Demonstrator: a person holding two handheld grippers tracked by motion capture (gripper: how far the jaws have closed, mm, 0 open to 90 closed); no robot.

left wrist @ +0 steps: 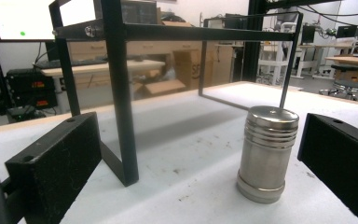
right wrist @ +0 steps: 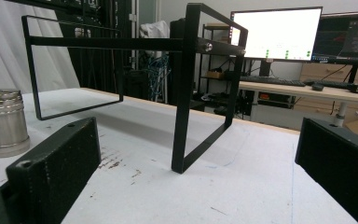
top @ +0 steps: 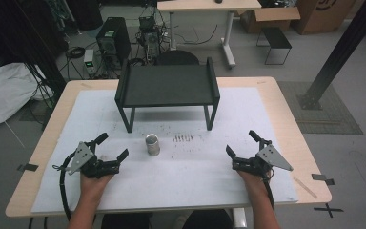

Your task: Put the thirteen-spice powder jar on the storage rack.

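**A:** White paper sheet (top: 190,181) covers most of the wooden table (top: 286,109); cluttered lab floor behind, with a computer tower (top: 113,40) at upper left of the high view and cardboard boxes (top: 314,14) at upper right.

**B:** Noted. Position of the metal canister (top: 152,145)?

**A:** Upright on the sheet, just left of centre in the high view, in front of the black metal stand (top: 167,86) and apart from its legs. Ridged cap, flat top. Dark smudges (top: 182,138) on the paper just to its right.

**B:** Left gripper (top: 111,148)?

**A:** Lower left of the high view, held in a hand, jaws spread wide, nothing between them. In the left gripper view the canister sits right of centre, ahead of the jaws, nearer the right-hand one, touching neither. One leg of the stand is left of centre there.

**B:** Right gripper (top: 242,142)?

**A:** Lower right of the high view, also held in a hand, jaws parted and empty. In the right gripper view the canister is at the far left edge, well apart; the stand's frame fills the middle, a lit monitor (right wrist: 279,32) at upper right.

**B:** Contact with anything?

**A:** None seen. Both grippers sit low over the sheet; cannot tell whether they rest on it.
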